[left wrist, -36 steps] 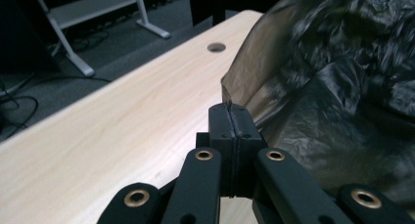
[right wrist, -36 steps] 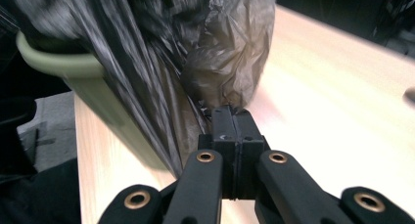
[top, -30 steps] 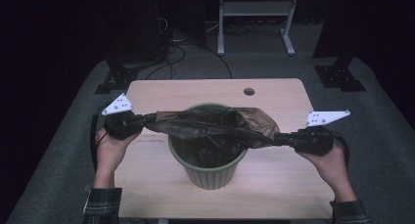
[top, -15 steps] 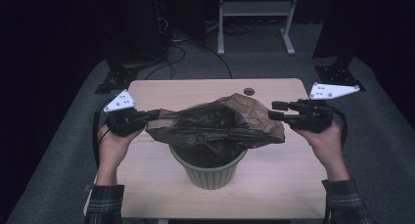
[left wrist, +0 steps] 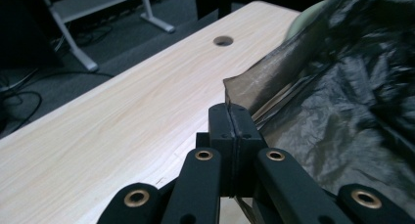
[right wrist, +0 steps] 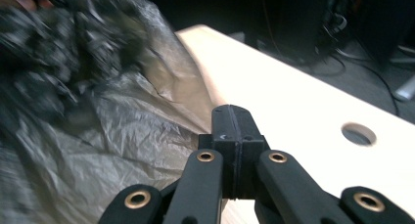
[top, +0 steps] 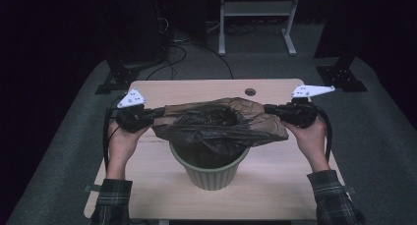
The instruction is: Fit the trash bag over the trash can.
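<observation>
Mid-frame, your left gripper (top: 158, 112) pinches the thin black plastic bag (top: 221, 129) – your right gripper (top: 269, 108) has just closed, apparently on its other edge – over the green ribbed bin (top: 209, 168).

Bare table (top: 275, 195) lies open on the near side of both the left gripper (top: 160, 112) and right gripper (top: 268, 108), while the spread black bag (top: 221, 129) over the green bin (top: 209, 168) blocks the gap between them.
</observation>
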